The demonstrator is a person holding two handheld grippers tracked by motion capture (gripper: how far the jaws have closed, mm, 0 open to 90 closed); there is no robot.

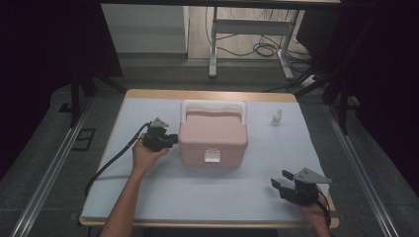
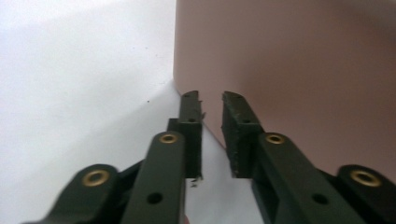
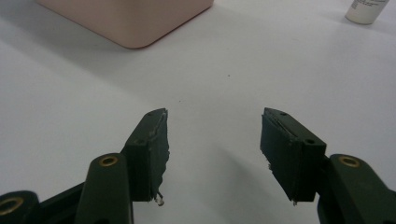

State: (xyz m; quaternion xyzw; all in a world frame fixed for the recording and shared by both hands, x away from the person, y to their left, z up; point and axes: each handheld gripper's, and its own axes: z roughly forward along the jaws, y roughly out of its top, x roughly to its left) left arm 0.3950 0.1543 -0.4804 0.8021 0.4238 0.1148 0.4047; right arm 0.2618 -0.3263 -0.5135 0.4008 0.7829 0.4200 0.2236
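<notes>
Pink box (image 1: 212, 136) sits mid-frame on the table (image 1: 148, 197). Left gripper (image 1: 171, 139) is right against its left wall, jaws nearly closed, maybe touching it. Right gripper (image 1: 280, 180), lower right, gapes wide, holding nothing.

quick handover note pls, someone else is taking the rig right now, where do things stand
Left tool: at the left side of the pink box, jaws a narrow gap apart, holding nothing; contact with the box unclear.
Right tool: open and empty, near the table's front right corner, apart from the box.
Box: mid-table, lid shut, white handle at the back. Small white bottle stands to its right, untouched.
Done: nothing visible yet. Left: probably opening the box and handling the bottle.
</notes>
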